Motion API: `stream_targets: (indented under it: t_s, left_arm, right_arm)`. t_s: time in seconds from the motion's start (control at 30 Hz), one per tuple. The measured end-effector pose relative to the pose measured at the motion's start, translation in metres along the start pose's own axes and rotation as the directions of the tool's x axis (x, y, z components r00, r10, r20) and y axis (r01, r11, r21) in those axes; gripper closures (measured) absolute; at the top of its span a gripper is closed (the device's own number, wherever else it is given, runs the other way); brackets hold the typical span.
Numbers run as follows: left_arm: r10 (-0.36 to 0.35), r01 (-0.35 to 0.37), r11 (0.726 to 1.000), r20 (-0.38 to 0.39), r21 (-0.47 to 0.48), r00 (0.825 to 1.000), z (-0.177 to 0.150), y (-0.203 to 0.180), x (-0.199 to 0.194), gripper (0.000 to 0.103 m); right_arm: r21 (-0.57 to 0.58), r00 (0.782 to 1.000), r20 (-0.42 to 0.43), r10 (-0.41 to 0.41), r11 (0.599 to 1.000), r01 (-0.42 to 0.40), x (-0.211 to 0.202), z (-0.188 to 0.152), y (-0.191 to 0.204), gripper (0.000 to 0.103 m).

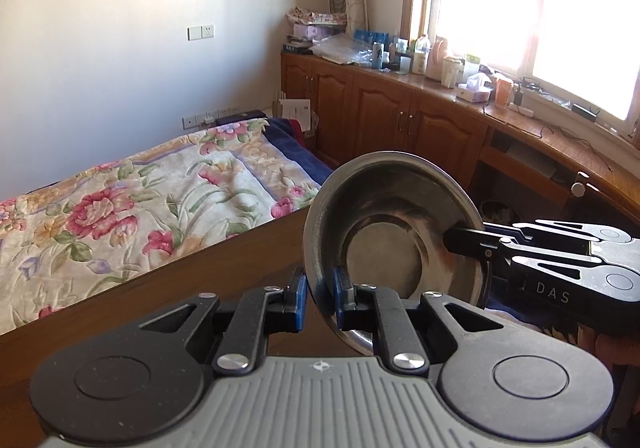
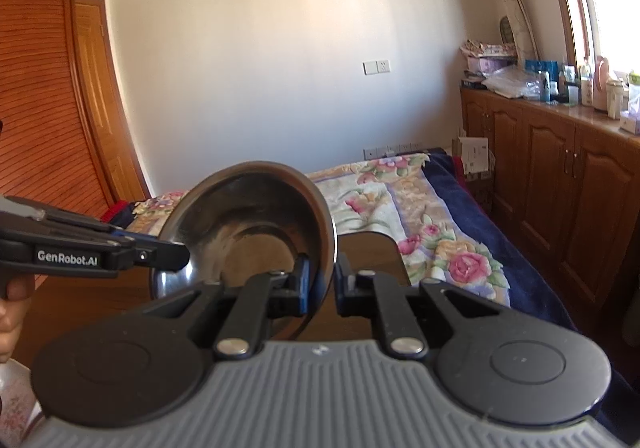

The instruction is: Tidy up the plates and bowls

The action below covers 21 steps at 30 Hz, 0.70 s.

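A steel bowl [image 1: 384, 207] is held tilted in the air above a brown wooden table [image 1: 200, 288], its inside facing the camera. My left gripper [image 1: 320, 284] is shut on the bowl's near left rim, blue pads on either side of the thin wall. My right gripper [image 1: 456, 244] comes in from the right and is shut on the opposite rim. In the right wrist view the same bowl [image 2: 248, 207] is pinched at its right rim by my right gripper [image 2: 320, 280], while my left gripper [image 2: 180, 254] clamps the left rim.
Beyond the table lies a bed with a floral blanket [image 1: 140, 199]. Wooden cabinets [image 1: 400, 115] with bottles and boxes on top run under the bright window. A wooden wardrobe [image 2: 40, 87] stands at the left. A person's hand [image 2: 8, 312] grips the left tool.
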<state>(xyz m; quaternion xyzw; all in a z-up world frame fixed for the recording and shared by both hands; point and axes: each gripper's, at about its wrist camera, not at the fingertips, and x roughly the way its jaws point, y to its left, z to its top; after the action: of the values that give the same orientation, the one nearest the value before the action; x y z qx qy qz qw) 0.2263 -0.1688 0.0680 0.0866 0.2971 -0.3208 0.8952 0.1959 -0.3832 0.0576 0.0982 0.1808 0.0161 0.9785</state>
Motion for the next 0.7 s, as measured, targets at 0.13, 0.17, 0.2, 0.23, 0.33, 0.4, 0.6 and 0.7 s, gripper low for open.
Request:
stream_targets:
  t_s: [0.13,0.17,0.2,0.23,0.33,0.4,0.6,0.7]
  left_arm:
    - [0.015,-0.015,1.0,0.012,-0.003,1.0,-0.006,-0.003,-0.017,0.088]
    - [0.018,-0.018,1.0,0.014,-0.002,1.0,-0.007,-0.004,-0.021,0.088]
    - [0.022,-0.022,1.0,0.015,-0.001,1.0,-0.009,-0.004,-0.025,0.088]
    - [0.026,-0.026,1.0,0.016,0.001,1.0,-0.01,-0.004,-0.029,0.088]
    - [0.034,-0.034,0.999,0.023,0.006,0.999,-0.015,-0.005,-0.04,0.088]
    - [0.037,-0.037,0.999,0.028,0.005,0.999,-0.019,-0.005,-0.047,0.088]
    - [0.043,-0.043,0.999,0.044,0.003,0.998,-0.027,-0.005,-0.068,0.088]
    - [0.043,-0.044,0.999,0.048,0.0,0.998,-0.033,-0.007,-0.077,0.088]
  right_arm:
    - [-0.013,1.0,0.014,0.008,1.0,-0.008,-0.01,0.001,0.007,0.089]
    - [-0.015,1.0,0.016,0.012,1.0,-0.011,-0.012,0.0,0.008,0.089]
    - [-0.018,1.0,0.018,0.017,1.0,-0.016,-0.014,0.0,0.009,0.089]
    - [-0.018,1.0,0.019,0.02,1.0,-0.019,-0.016,0.0,0.01,0.089]
    - [-0.018,0.999,0.029,0.028,0.999,-0.028,-0.022,0.0,0.015,0.089]
    - [-0.019,0.999,0.036,0.033,0.999,-0.033,-0.026,0.0,0.018,0.089]
    - [-0.043,0.997,0.05,0.05,0.998,-0.048,-0.039,0.0,0.028,0.089]
    - [-0.054,0.997,0.054,0.057,0.997,-0.054,-0.044,-0.001,0.033,0.089]
